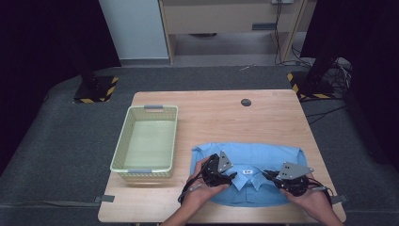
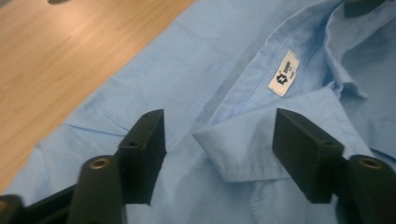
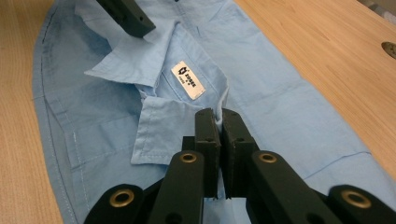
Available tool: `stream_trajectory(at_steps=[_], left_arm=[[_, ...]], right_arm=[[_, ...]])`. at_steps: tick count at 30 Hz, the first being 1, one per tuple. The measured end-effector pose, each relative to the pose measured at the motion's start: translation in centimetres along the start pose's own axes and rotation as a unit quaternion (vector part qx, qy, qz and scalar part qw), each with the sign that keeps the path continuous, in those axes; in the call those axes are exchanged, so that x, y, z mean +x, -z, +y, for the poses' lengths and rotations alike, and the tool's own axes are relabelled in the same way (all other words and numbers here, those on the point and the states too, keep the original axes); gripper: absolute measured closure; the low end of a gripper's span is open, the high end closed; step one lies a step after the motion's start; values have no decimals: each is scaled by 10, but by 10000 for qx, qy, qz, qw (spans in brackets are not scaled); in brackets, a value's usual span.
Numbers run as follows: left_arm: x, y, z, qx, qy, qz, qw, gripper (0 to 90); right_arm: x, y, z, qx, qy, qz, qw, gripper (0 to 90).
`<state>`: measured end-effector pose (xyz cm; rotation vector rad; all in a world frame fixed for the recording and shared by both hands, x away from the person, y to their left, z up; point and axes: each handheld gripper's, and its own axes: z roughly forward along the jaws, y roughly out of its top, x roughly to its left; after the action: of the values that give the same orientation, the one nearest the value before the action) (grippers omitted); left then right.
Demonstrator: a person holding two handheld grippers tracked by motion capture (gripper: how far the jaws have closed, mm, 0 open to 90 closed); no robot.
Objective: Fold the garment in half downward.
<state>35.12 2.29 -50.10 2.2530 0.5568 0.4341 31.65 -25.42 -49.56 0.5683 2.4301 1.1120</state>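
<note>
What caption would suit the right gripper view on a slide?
Right gripper shut on the collar of a light blue shirt spread on a wooden table.

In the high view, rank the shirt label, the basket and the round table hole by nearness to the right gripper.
From the right gripper:
1. Shirt label, just to its left, at the collar.
2. Round table hole, at the table's far edge.
3. Basket, on the table's left side.

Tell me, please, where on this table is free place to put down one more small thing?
Bare wood lies beyond the blue shirt, up to the round grommet, and on a strip between the basket and the shirt. The near edge is crowded: left gripper and right gripper work at the collar.
</note>
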Motion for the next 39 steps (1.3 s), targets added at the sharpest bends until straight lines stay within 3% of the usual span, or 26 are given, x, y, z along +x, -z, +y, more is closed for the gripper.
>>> stream_trajectory(at_steps=[3, 6, 11, 17, 24, 32, 39], left_arm=[[1, -4, -2, 82, 22, -126, 9999, 301], [3, -11, -7, 261, 134, -436, 9986, 293], [0, -18, -12, 457, 111, -703, 9964, 305], [0, -23, -15, 500, 257, -890, 9944, 330], [-2, -21, -15, 429, 326, -962, 9939, 475], [-12, -21, -15, 350, 139, -1039, 9939, 715], [-15, -19, -14, 348, 80, -946, 9949, 778]], right_arm=[[1, 0, 0, 3, 46, -9, 10000, 867], [2, 0, -1, 19, 59, -3, 10000, 867], [3, -1, -2, 50, 83, 28, 9999, 864], [3, -2, -4, 78, 42, 69, 9999, 860], [2, -3, -4, 67, -13, 109, 9999, 852], [2, -5, -8, 143, -115, 209, 9996, 822], [2, -7, -12, 217, -242, 319, 9990, 707]])
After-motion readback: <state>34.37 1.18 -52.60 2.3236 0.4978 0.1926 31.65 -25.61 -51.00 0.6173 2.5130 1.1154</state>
